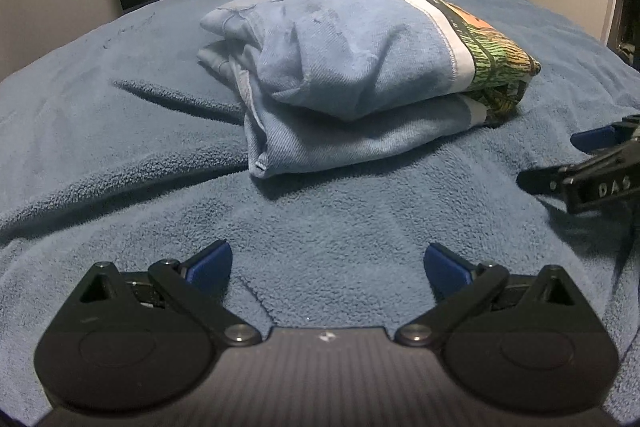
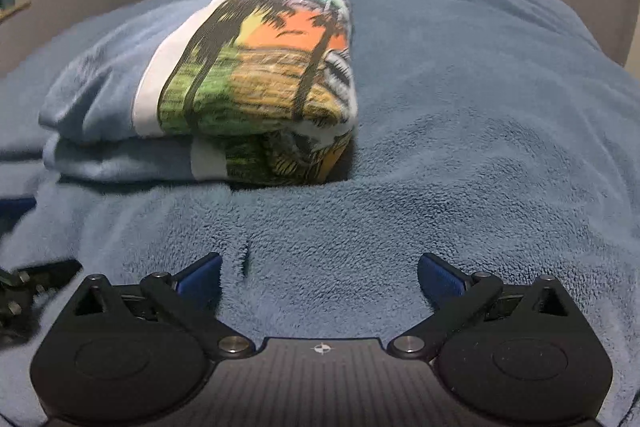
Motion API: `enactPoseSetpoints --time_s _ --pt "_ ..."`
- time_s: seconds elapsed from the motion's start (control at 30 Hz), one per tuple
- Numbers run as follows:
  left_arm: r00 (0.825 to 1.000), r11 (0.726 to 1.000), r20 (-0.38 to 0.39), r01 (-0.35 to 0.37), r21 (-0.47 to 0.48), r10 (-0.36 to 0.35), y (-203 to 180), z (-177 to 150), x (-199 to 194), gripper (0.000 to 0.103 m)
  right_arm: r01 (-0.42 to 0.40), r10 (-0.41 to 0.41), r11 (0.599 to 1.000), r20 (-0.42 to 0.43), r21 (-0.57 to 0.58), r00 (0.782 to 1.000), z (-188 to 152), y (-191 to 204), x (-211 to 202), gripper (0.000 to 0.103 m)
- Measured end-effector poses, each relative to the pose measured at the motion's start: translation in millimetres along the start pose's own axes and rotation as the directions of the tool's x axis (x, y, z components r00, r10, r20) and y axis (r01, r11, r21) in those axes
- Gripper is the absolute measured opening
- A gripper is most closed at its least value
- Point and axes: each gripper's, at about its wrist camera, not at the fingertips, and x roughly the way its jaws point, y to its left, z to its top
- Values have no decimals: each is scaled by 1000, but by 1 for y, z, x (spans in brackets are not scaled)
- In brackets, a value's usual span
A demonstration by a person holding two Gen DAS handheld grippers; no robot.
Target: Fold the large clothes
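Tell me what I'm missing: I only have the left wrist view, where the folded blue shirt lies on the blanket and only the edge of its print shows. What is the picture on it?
Observer: On the folded shirt, the right wrist view shows palm trees against an orange sunset over green and yellow ground.
Operator: I see only a sliver of the other tongs at my right edge. Are they holding anything?
Observer: No. The right tongs stand wide open over bare blanket, short of the shirt.
Operator: Anything lying on the blanket past the shirt's printed end?
Observer: Nothing there; only blanket runs on to the far edge.
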Motion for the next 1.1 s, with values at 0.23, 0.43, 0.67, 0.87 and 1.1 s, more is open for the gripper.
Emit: enactPoseSetpoints --time_s 0.23,0.43,0.67,0.87,1.1 --pt "1000 1000 -4 -1 -3 1 1 -1 -3 103 3 -3 1000 -6 -5 1000 -1 2 3 103" --pt "1000 1000 -5 -1 -5 1 1 -1 -4 103 6 -6 1000 -6 -10 1000 -2 4 1 103" --pt "1000 1000 -7 1 -8 -1 3 -1 -4 103 8 -8 1000 -7 -13 1000 -3 5 2 103" --pt "1000 1000 -10 5 -12 -5 4 -2 -4 103 10 -11 1000 -8 -17 1000 -3 6 3 103" --pt "1000 1000 -10 4 -11 -5 4 -3 -4 103 11 -11 1000 -9 -19 1000 -3 6 3 103"
